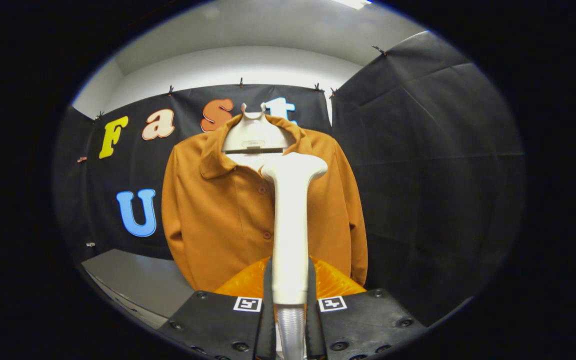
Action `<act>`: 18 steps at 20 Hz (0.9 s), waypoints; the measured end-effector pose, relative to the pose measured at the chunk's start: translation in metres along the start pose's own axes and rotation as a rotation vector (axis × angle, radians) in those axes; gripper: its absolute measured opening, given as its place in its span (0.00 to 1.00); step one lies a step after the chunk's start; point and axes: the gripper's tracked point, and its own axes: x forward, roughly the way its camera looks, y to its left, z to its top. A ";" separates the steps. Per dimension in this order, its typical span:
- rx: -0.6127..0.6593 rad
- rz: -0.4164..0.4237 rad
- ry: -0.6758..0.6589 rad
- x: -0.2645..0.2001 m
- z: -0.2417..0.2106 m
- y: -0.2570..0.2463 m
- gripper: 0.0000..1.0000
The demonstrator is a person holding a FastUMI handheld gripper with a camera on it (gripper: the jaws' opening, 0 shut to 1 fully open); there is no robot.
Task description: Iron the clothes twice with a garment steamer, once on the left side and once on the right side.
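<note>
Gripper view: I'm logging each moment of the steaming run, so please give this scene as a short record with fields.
garment: orange button-front jacket on a white hanger, beyond the fingers
tool: white garment steamer, handle upright, head in front of the collar area
gripper: shut on the steamer handle, a finger on each side
hose: ribbed hose leaves the handle's base
contact with cloth: cannot tell
</note>
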 end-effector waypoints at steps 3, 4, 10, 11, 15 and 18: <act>0.027 0.004 0.038 0.002 -0.022 -0.003 0.27; 0.028 0.001 0.046 0.001 -0.028 -0.005 0.27; 0.025 -0.016 0.144 -0.012 -0.082 -0.016 0.27; 0.026 -0.022 0.161 -0.014 -0.091 -0.018 0.27; 0.033 -0.053 0.227 -0.025 -0.125 -0.024 0.27; 0.027 -0.076 0.277 -0.034 -0.153 -0.029 0.27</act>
